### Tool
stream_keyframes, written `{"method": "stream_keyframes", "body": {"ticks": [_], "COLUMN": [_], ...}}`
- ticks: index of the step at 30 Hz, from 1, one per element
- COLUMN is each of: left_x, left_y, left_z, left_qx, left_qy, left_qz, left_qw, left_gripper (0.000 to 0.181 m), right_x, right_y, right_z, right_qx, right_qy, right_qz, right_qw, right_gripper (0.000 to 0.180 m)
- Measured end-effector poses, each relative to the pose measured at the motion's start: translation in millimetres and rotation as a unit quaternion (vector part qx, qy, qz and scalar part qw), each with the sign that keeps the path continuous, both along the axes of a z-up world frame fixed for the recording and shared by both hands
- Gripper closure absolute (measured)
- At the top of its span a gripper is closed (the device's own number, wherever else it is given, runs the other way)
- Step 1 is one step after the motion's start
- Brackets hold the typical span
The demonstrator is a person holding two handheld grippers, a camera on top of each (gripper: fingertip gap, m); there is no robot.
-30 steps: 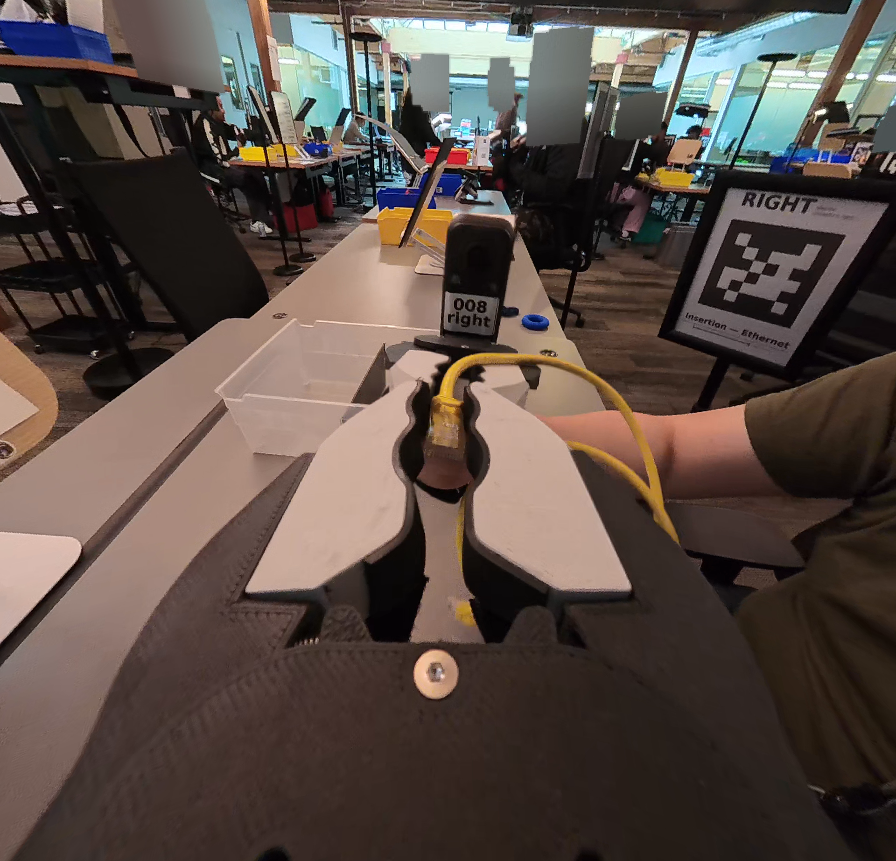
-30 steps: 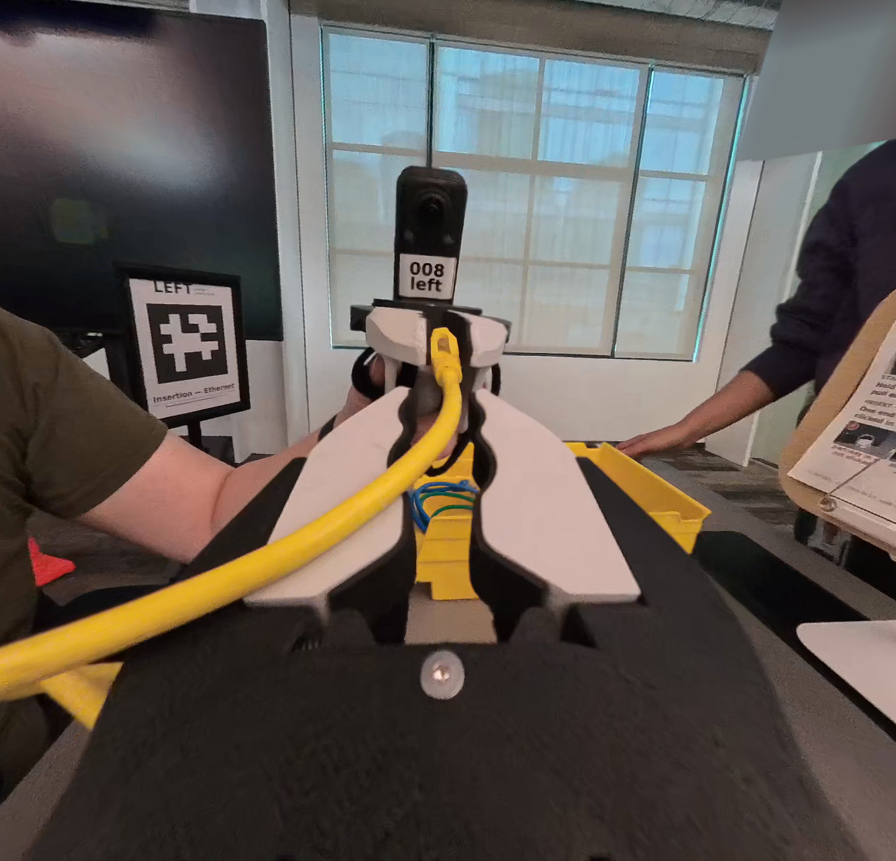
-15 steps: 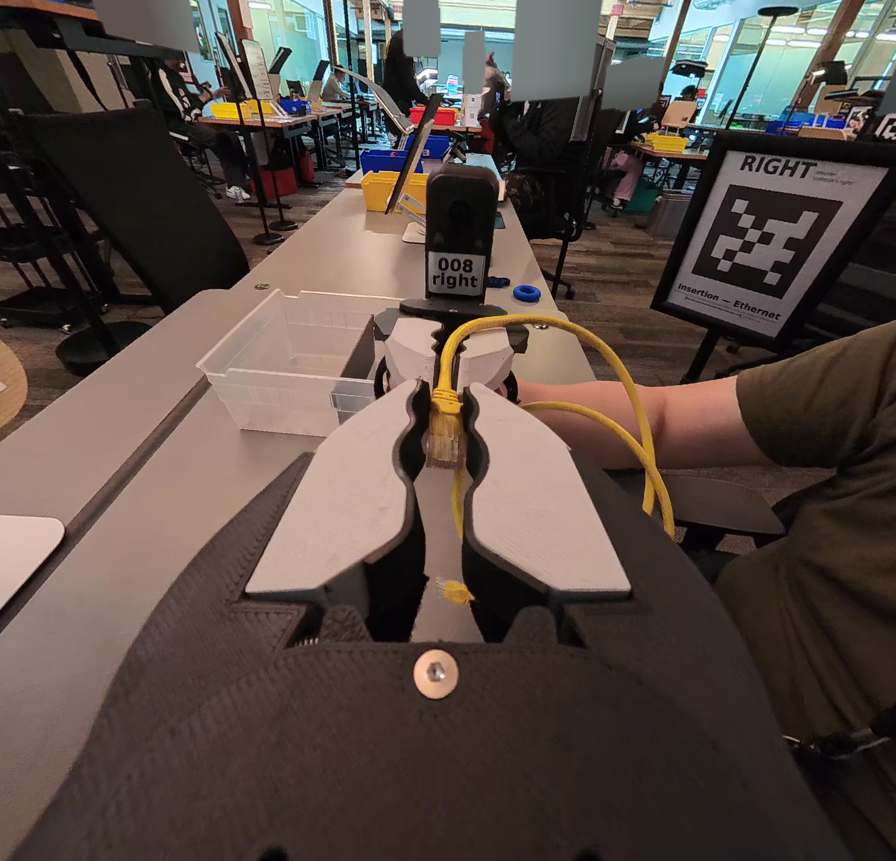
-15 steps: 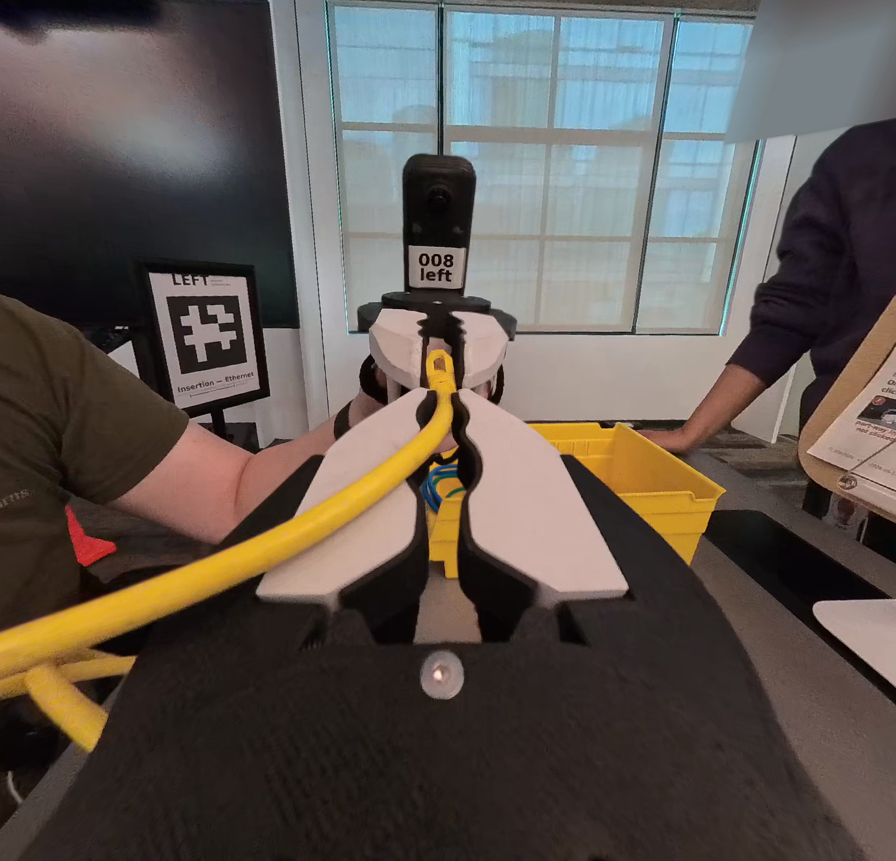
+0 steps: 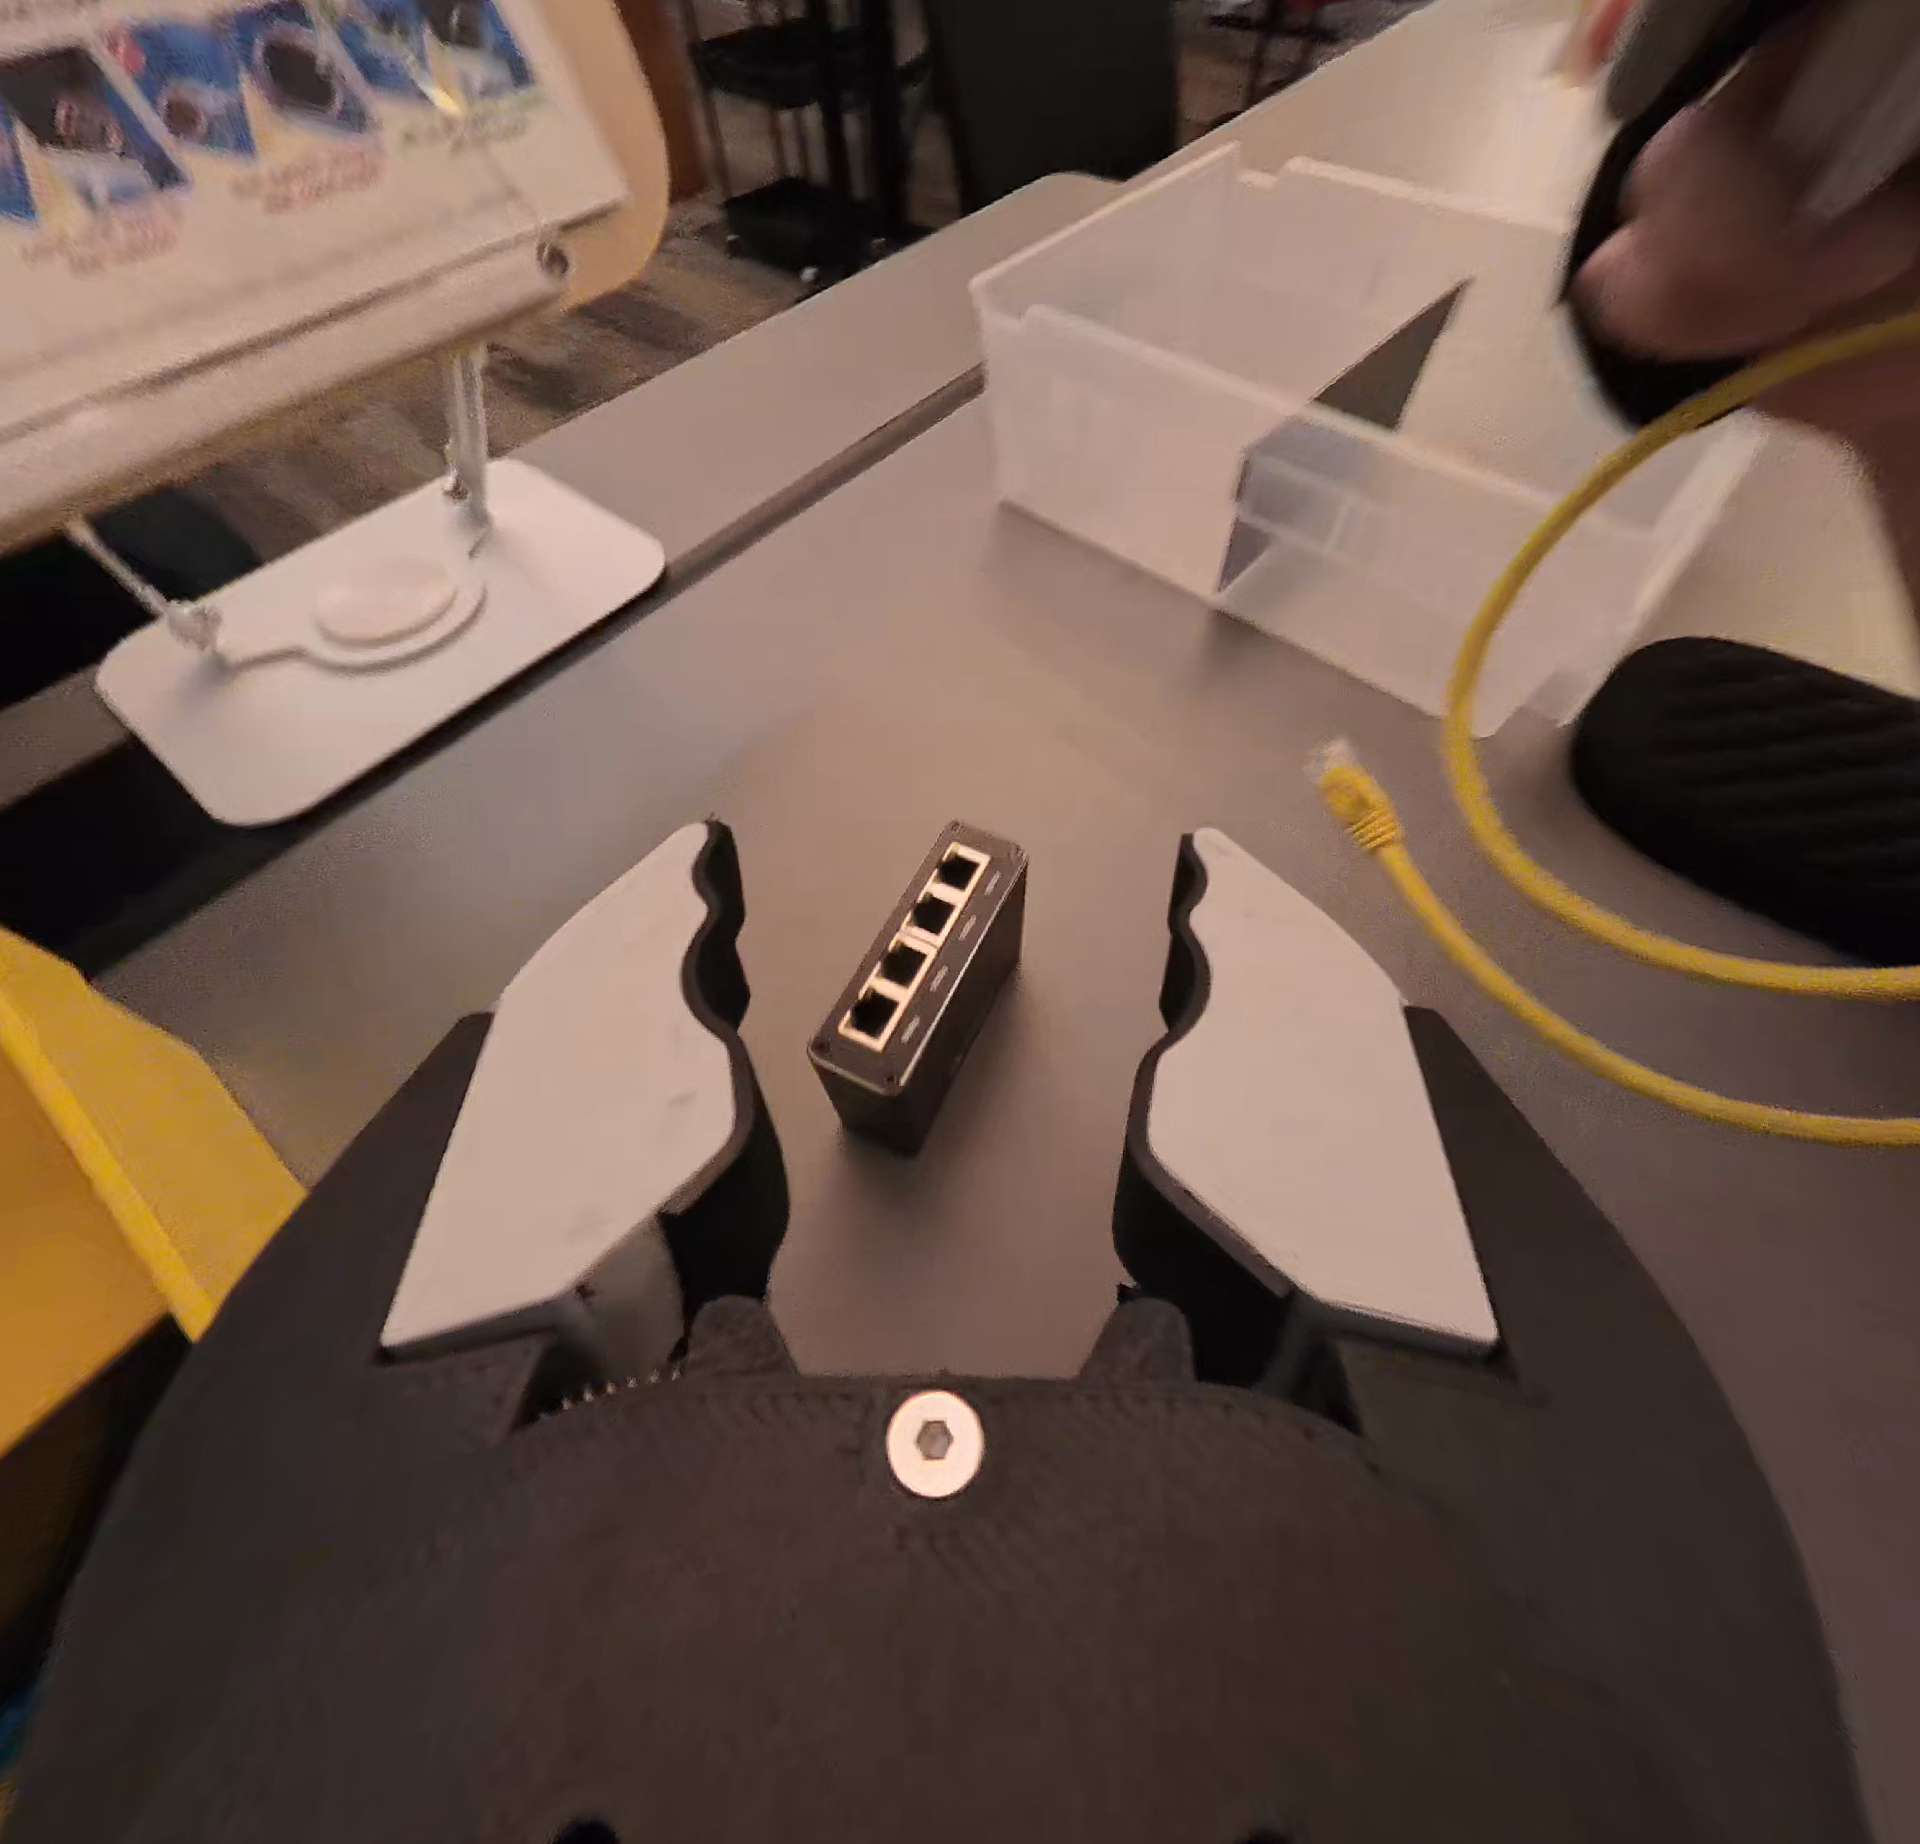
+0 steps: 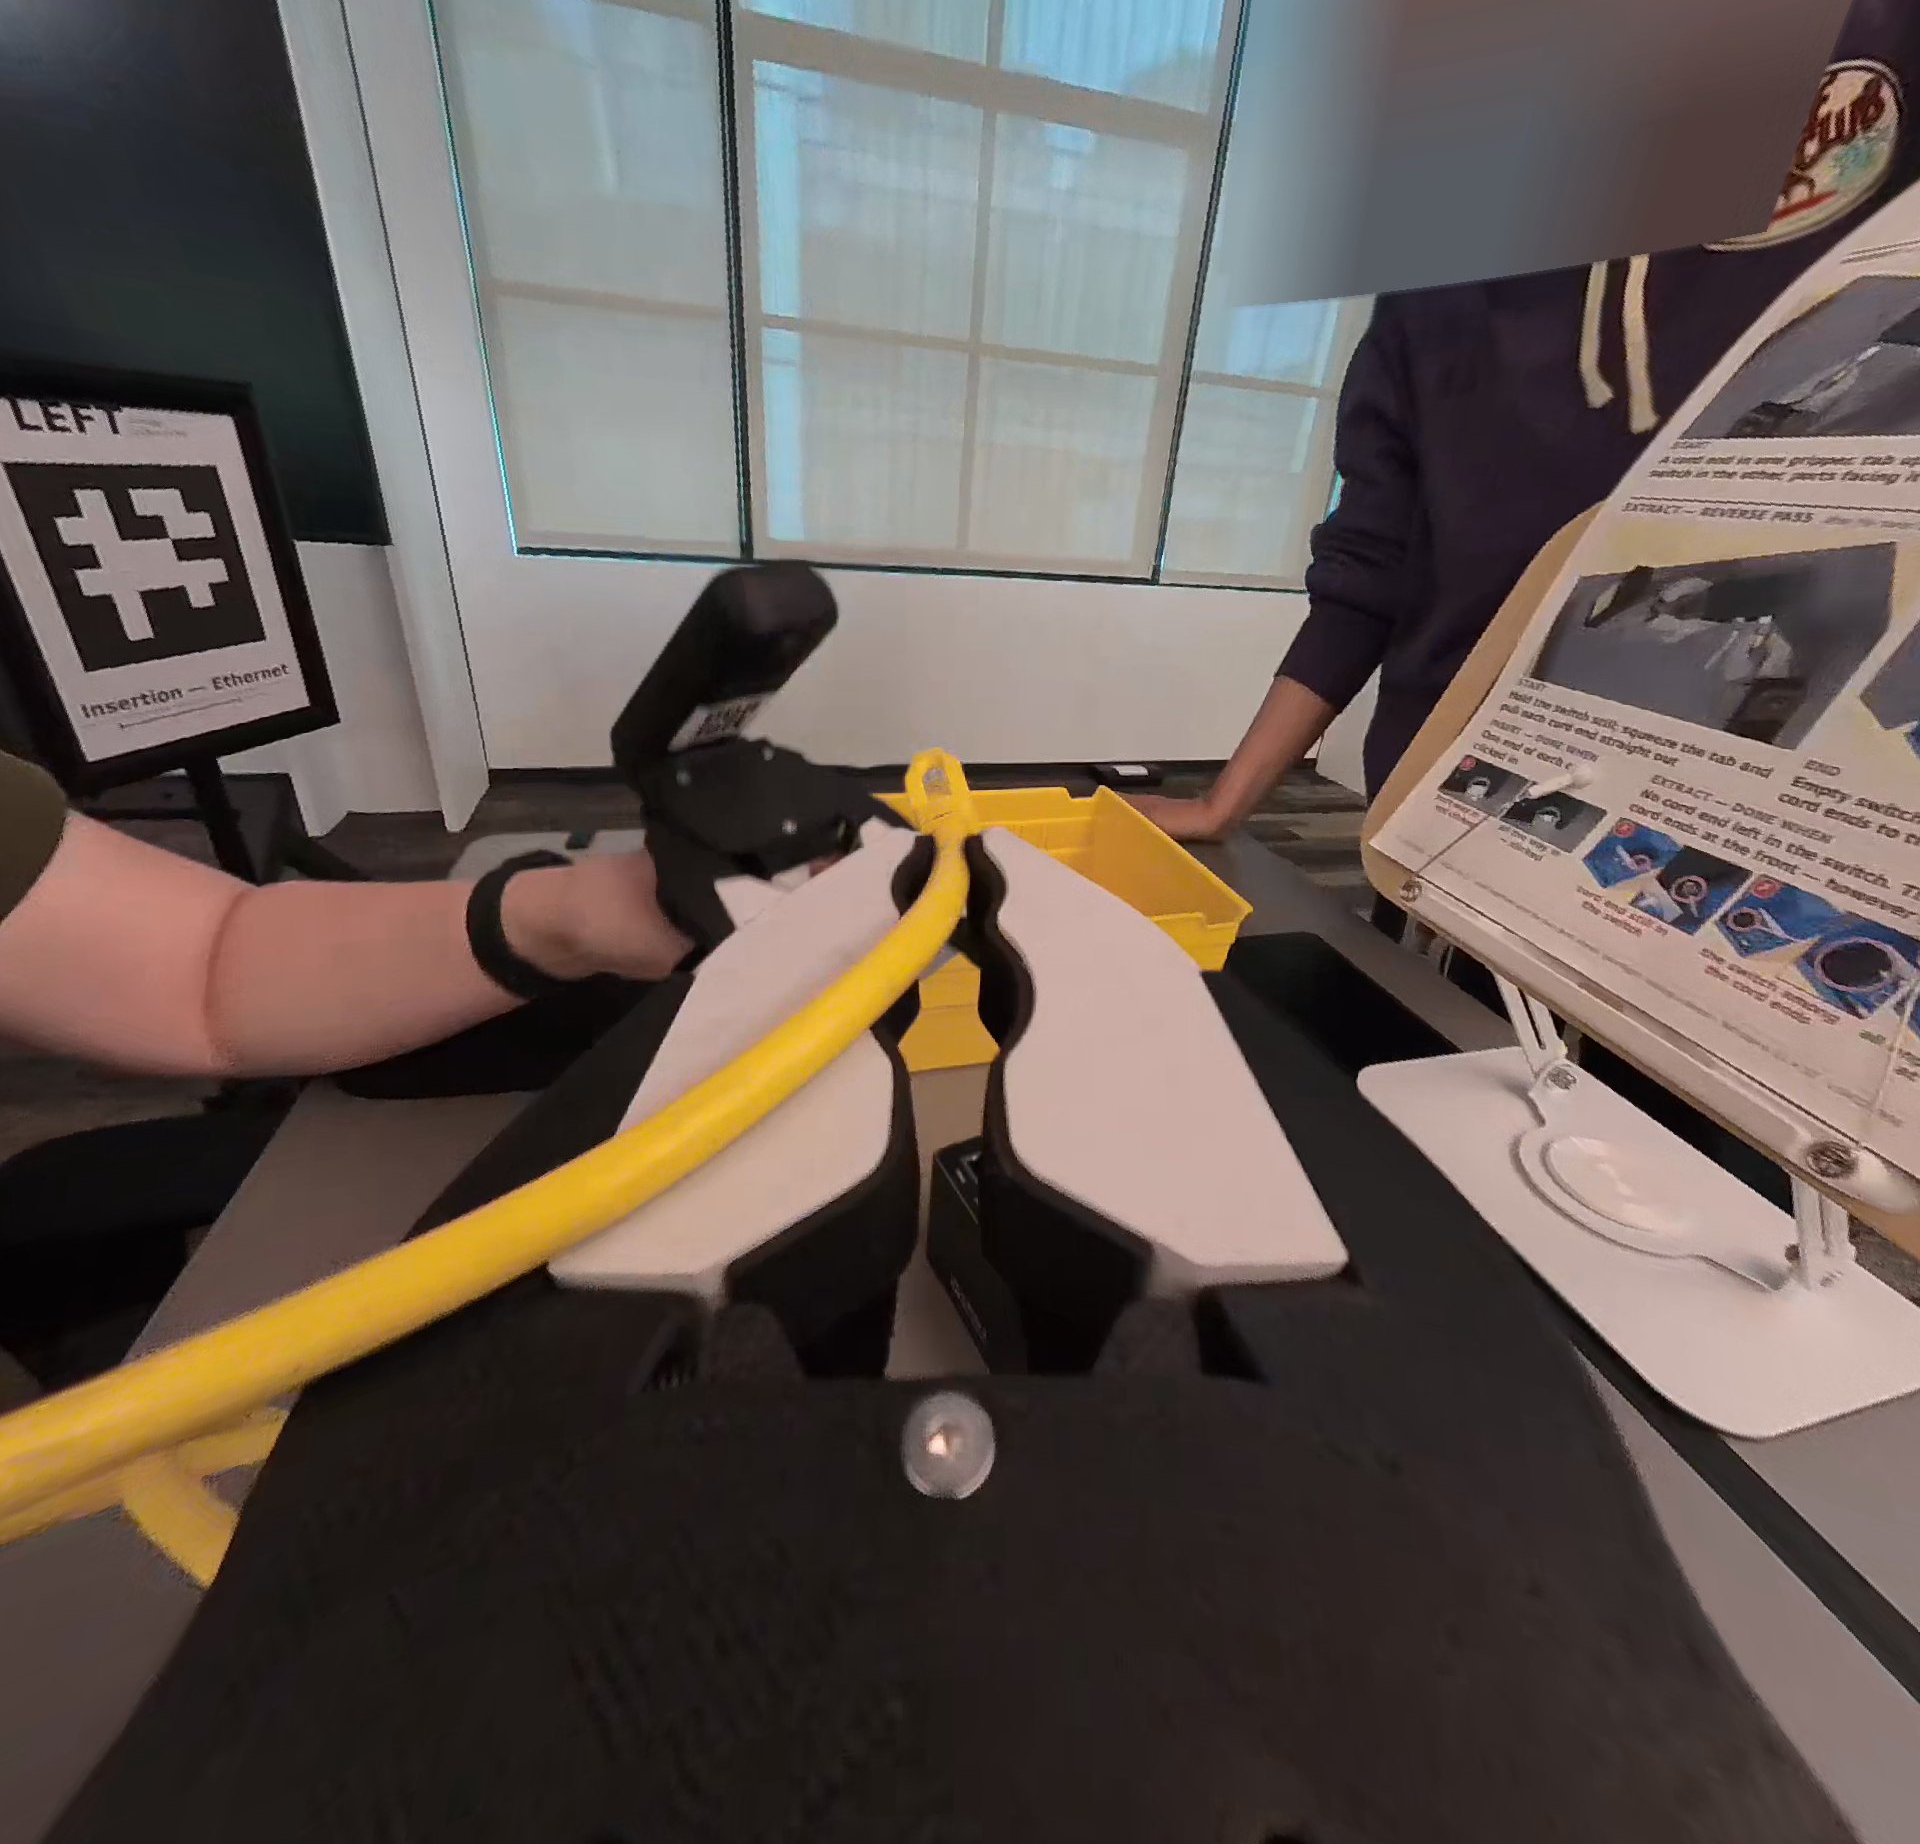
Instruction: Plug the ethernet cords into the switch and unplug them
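Note:
A small black switch (image 5: 920,984) with a row of ports facing up lies on the grey table (image 5: 831,651). My left gripper (image 5: 951,849) is open and empty, low over the table, one finger on each side of the switch, apart from it. A yellow ethernet cord (image 5: 1475,589) loops at the right; one plug end (image 5: 1351,802) shows free beside my right finger. My right gripper (image 6: 951,854) is shut on the yellow cord (image 6: 790,1025), with a plug (image 6: 935,786) sticking out past the tips. The switch (image 6: 961,1223) shows below its fingers.
A clear plastic bin (image 5: 1195,360) stands beyond the switch. A yellow bin (image 6: 1132,859) sits at the left end. An instruction board on a white stand (image 6: 1662,1264) is at the table's far side. Another person's hand (image 6: 1195,812) rests on the table. A black armrest (image 5: 1745,786) is right. My hands' fingertips stand some 15 centimeters from each other. My left tips are roughly 25 centimeters from the black armrest (image 5: 1745,786).
My left gripper has opened, let go of the yellow plug and swung down over the switch. My right gripper has tilted down toward the table, still shut on the cord.

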State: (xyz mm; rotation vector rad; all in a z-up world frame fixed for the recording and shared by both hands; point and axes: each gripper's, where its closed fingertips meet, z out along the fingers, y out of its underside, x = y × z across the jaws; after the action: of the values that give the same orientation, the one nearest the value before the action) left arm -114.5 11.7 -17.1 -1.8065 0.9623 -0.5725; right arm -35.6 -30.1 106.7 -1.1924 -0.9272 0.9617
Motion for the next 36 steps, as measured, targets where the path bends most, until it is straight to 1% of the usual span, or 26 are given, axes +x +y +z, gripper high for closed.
{"method": "stream_keyframes", "body": {"ticks": [2, 5, 9, 11, 15, 16, 20, 23, 24, 26, 29, 33, 35, 36], "left_x": [-2.3, -5.2, -7.7, -11.7, -7.4, -6.1, -2.7, 0.3, 0.6, -0.3, 6.8, 15.5, 20.5, 21.2], "left_y": [3.0, 9.2, 15.5, 20.1, 20.3, 20.5, 14.4, 1.9, 0.7, 4.7, 5.3, 10.1, 9.5, 10.8], "left_z": [-23.8, -47.0, -69.8, -80.9, -100.2, -103.1, -108.1, -109.2, -111.9, -121.3, -131.2, -138.1, -137.0, -137.0], "left_qx": [0.004, -0.005, -0.054, -0.057, -0.076, -0.077, -0.086, -0.088, -0.093, -0.095, -0.105, -0.091, -0.096, -0.097], "left_qy": [0.014, 0.031, 0.025, 0.039, 0.06, 0.061, 0.058, 0.057, 0.058, 0.074, 0.104, 0.141, 0.132, 0.132], "left_qz": [0.035, 0.072, 0.075, 0.079, 0.059, 0.055, 0.031, -0.013, -0.015, -0.006, -0.019, -0.033, -0.044, -0.042], "left_qw": [0.999, 0.997, 0.995, 0.995, 0.994, 0.994, 0.994, 0.994, 0.994, 0.993, 0.989, 0.985, 0.986, 0.986], "left_gripper": [0.097, 0.088, 0.086, 0.083, 0.083, 0.085, 0.112, 0.132, 0.139, 0.122, 0.112, 0.119, 0.142, 0.144], "right_x": [1.4, 0.2, -2.3, -3.2, -5.2, -5.6, -7.0, -7.5, -7.5, -7.8, -8.8, -10.0, -10.0, -10.1], "right_y": [-1.5, -3.6, -6.5, -7.3, -8.0, -7.6, -5.3, -4.9, -4.6, -4.0, -2.8, -1.9, -1.4, -1.2], "right_z": [0.1, -0.2, -0.8, -1.2, -2.3, -3.2, -7.4, -8.7, -8.8, -9.6, -11.9, -14.4, -15.5, -16.1], "right_qx": [0.0, 0.002, 0.005, 0.005, 0.003, 0.001, -0.006, -0.007, -0.007, -0.009, -0.012, -0.013, -0.015, -0.016], "right_qy": [-0.008, -0.016, -0.025, -0.029, -0.028, -0.029, -0.035, -0.037, -0.037, -0.037, -0.04, -0.047, -0.049, -0.05], "right_qz": [0.001, 0.002, 0.005, 0.007, 0.013, 0.014, 0.014, 0.014, 0.014, 0.015, 0.014, 0.013, 0.013, 0.013], "right_qw": [1.0, 1.0, 1.0, 1.0, 1.0, 0.999, 0.999, 0.999, 0.999, 0.999, 0.999, 0.999, 0.999, 0.999], "right_gripper": [0.173, 0.173, 0.173, 0.173, 0.173, 0.173, 0.174, 0.173, 0.173, 0.174, 0.174, 0.173, 0.173, 0.173]}}
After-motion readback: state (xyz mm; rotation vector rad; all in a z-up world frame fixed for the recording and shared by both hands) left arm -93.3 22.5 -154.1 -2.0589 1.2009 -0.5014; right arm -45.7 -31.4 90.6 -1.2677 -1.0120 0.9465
